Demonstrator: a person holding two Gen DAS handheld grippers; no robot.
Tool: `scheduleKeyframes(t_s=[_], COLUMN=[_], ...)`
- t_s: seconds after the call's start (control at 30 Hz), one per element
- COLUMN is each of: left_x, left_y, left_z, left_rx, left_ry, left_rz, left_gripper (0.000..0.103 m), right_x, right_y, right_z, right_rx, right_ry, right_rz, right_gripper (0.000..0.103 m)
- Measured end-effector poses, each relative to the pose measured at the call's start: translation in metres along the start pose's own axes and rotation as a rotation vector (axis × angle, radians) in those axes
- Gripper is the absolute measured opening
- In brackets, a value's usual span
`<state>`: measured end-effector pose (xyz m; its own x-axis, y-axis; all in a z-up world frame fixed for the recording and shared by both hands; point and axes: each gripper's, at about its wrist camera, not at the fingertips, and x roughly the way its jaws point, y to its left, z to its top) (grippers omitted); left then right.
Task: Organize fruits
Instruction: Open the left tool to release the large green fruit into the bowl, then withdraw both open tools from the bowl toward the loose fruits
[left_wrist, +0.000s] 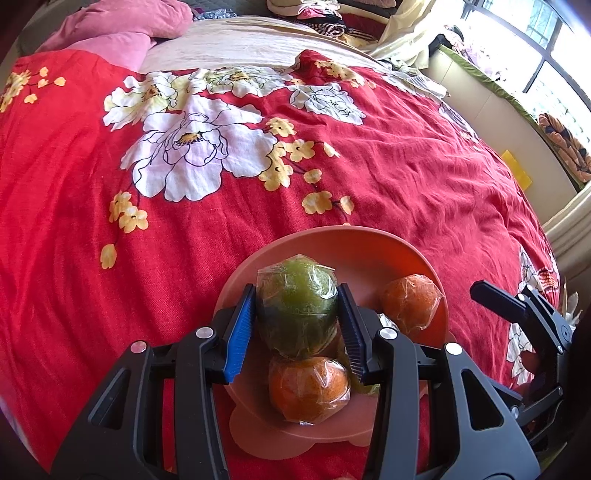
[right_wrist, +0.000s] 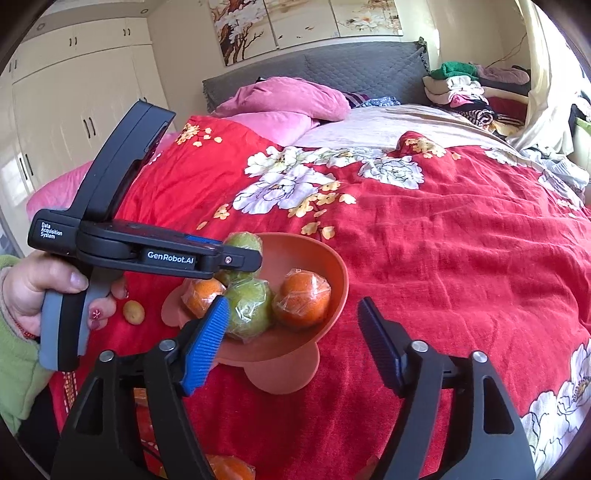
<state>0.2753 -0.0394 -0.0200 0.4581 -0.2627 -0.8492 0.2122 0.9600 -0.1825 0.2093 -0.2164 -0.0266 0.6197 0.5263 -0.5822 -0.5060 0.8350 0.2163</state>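
An orange bowl (left_wrist: 369, 254) sits on the red floral bedspread, also in the right wrist view (right_wrist: 332, 266). My left gripper (left_wrist: 297, 295) is shut on a plastic-wrapped green fruit (left_wrist: 297, 295) and holds it just above the bowl; it shows in the right wrist view (right_wrist: 243, 242) too. Two wrapped oranges (left_wrist: 308, 387) (left_wrist: 412, 301) lie in the bowl, along with another green fruit (right_wrist: 249, 308). My right gripper (right_wrist: 295, 317) is open and empty, at the bowl's near right side.
A small yellowish fruit (right_wrist: 133, 312) lies on the bedspread left of the bowl. Another wrapped orange (right_wrist: 229, 467) shows at the bottom edge. Pink pillows (right_wrist: 288, 98) and piled clothes (right_wrist: 465, 88) lie at the head of the bed. A window ledge (left_wrist: 517, 122) runs along the right.
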Motion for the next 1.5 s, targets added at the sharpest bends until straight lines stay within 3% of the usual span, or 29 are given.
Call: scheduleKeyframes(t_s=[0.53, 0.73, 1.17, 1.3, 1.5], left_x=[-0.011, -0.024, -0.059, -0.068, -0.082], left_y=[0.0, -0.001, 0.002, 0.007, 0.014], left_z=[-0.003, -0.007, -0.02, -0.026, -0.036], left_rx=[-0.003, -0.01, -0.043, -0.057, -0.083], left_ry=[-0.022, -0.05, -0.112, -0.132, -0.156], left_rz=[0.001, -0.001, -0.014, 0.012, 0.033], left_gripper=[0.045, 0.062, 0.088, 0.093, 0.093], right_x=[-0.003, -0.007, -0.012, -0.015, -0.021], right_y=[0.0, -0.004, -0.004, -0.005, -0.006], right_z=[0.0, 0.001, 0.0, 0.0, 0.0], right_rx=[0.004, 0.017, 0.028, 0.035, 0.041], right_ry=[-0.004, -0.016, -0.029, -0.039, -0.055], right_rz=[-0.007, -0.013, -0.021, -0.023, -0.026], right_gripper=[0.084, 0.088, 0.094, 0.095, 0.096])
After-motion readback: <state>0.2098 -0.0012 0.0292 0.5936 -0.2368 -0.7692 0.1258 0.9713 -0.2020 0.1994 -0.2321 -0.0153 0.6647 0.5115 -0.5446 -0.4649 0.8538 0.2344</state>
